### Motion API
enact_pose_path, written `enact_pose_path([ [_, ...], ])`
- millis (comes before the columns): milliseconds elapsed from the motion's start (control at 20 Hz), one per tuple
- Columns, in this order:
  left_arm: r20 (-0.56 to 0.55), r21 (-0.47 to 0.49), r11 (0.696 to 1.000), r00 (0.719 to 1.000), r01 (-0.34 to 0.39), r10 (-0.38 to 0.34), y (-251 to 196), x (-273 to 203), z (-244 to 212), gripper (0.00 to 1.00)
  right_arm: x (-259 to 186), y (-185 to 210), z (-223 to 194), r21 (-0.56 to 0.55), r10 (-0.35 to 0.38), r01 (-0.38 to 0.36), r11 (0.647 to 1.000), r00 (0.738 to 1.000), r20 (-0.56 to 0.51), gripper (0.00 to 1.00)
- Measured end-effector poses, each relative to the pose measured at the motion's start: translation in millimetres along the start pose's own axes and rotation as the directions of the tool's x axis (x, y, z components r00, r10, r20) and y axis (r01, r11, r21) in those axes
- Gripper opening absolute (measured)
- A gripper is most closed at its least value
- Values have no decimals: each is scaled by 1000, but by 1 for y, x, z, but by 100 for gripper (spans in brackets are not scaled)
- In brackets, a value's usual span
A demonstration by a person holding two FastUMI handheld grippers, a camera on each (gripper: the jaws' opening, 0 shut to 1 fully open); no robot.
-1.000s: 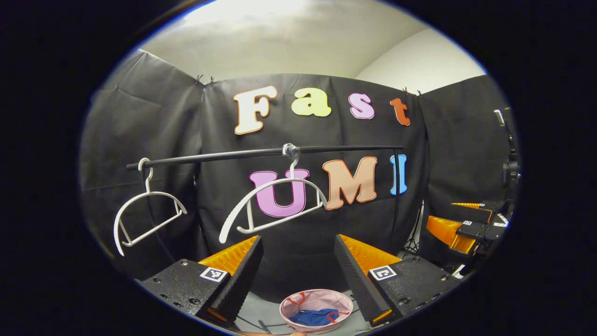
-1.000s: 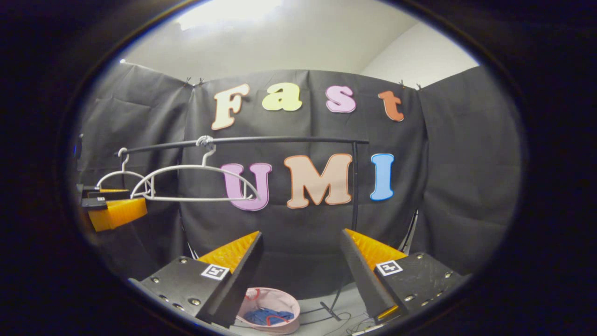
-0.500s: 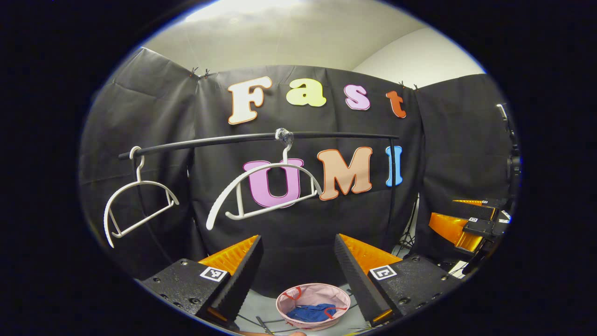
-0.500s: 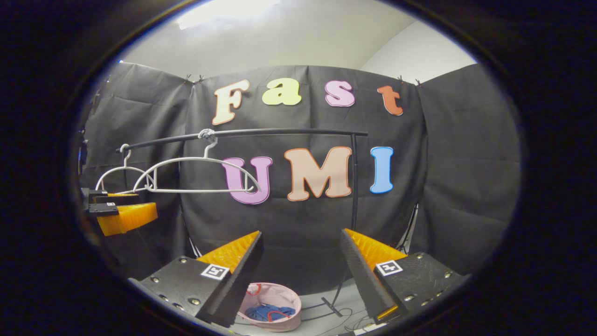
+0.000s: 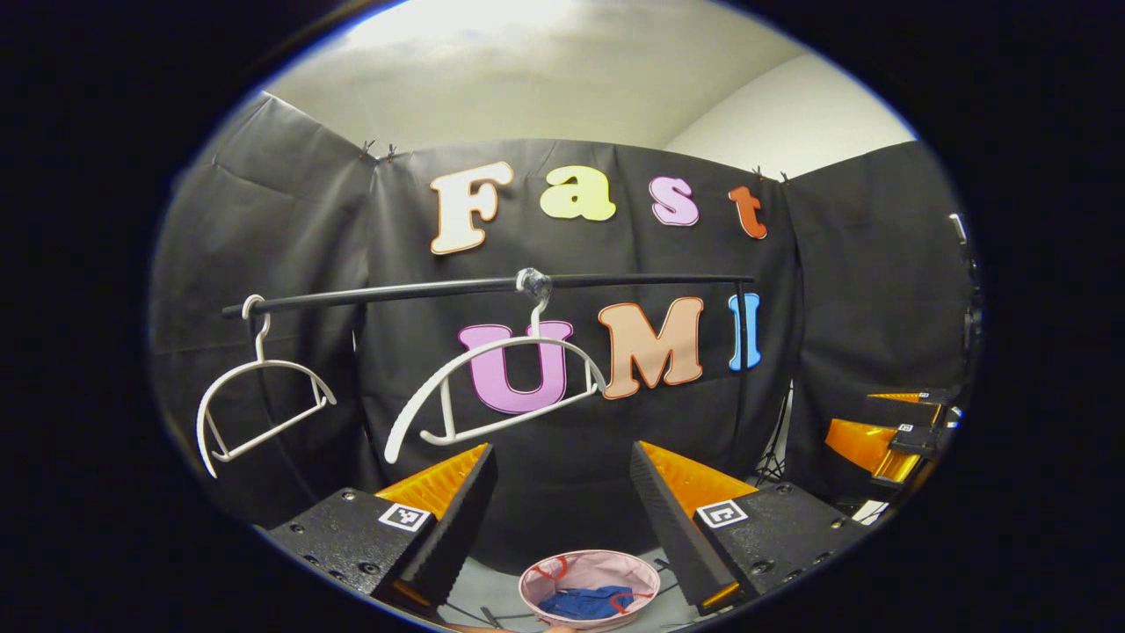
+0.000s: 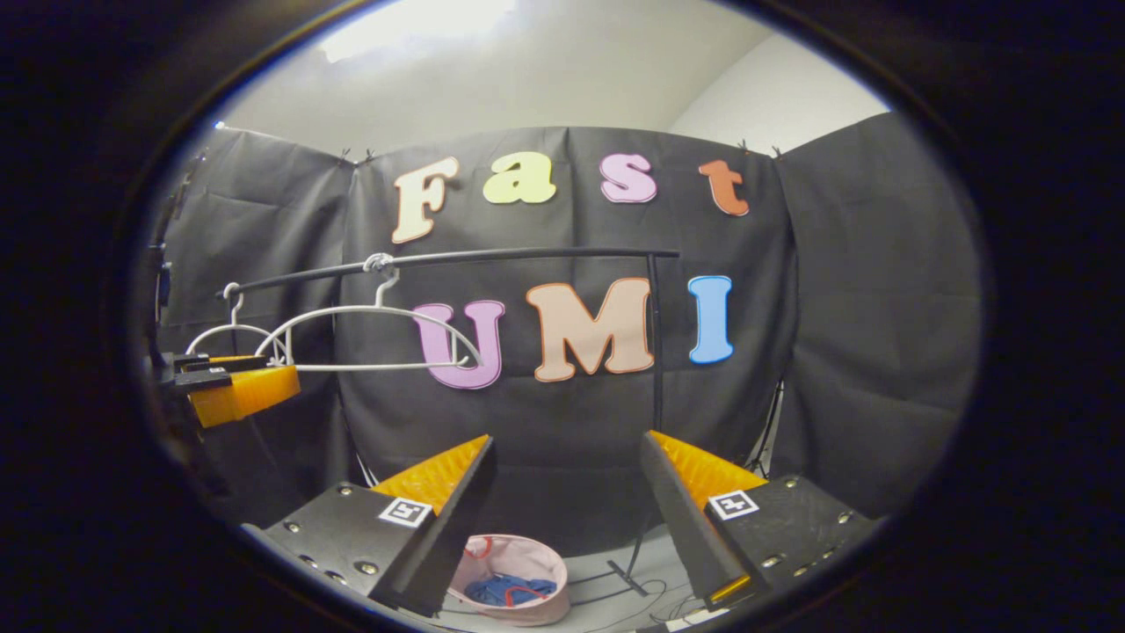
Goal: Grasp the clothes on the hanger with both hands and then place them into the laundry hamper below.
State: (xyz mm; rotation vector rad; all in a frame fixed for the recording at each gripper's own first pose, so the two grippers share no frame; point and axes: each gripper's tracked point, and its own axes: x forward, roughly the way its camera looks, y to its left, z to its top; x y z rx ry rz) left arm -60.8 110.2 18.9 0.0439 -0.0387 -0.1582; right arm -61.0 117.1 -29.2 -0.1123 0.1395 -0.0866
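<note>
Since half a second ago the left gripper view has tipped slightly, so the black rail [image 5: 492,287] and its hangers sit a little lower in it, and the other gripper at 3 o'clock has slid nearer the rim. In the right gripper view the scene has shifted slightly leftward, and the other gripper at 9 o'clock sits a touch lower.

Both pairs of fingers are spread wide with nothing between them: the left gripper [image 5: 562,492] and the right gripper [image 6: 567,492] each hold only air. The blue clothes [image 5: 587,601] lie inside the pink laundry hamper [image 5: 562,571] on the floor, at 6 o'clock in the left gripper view between the fingertips; in the right gripper view the hamper [image 6: 518,554] sits at about 6 to 7 o'clock, partly hidden behind the near finger.

Two white hangers hang bare on the rail: the larger hanger [image 5: 492,356] near the middle at about 12 o'clock of the fingers, and the smaller hanger [image 5: 255,374] at the rail's end toward 9 o'clock. A vertical rail post [image 6: 655,343] stands at the other end. Cables [image 6: 633,585] trail on the floor beside the hamper.
</note>
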Motion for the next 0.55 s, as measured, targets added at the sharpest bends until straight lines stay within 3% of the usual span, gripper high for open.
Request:
enact_pose_path([
  [250,-10,9,1000,1000,12,-12,-18,-1,-2,95,-13,-13,-4,16,11,-11,1000,1000,-8,100],
  [350,-3,10,1000,1000,14,-14,-25,-3,2,94,-18,-17,-6,14,15,-15,1000,1000,-11,99],
  [400,2,8,1000,1000,14,-14,-29,-5,5,94,-21,-19,-6,13,16,-16,1000,1000,-12,93],
  [450,5,6,1000,1000,14,-14,-33,-6,6,94,-24,-21,-5,14,20,-20,1000,1000,-14,100],
  [500,6,3,1000,1000,11,-11,-35,-7,7,95,-27,-23,-5,17,24,-24,1000,1000,-15,93],
  [550,8,3,1000,1000,7,-7,-38,-9,8,95,-29,-24,-4,19,29,-29,999,999,-14,93],
])
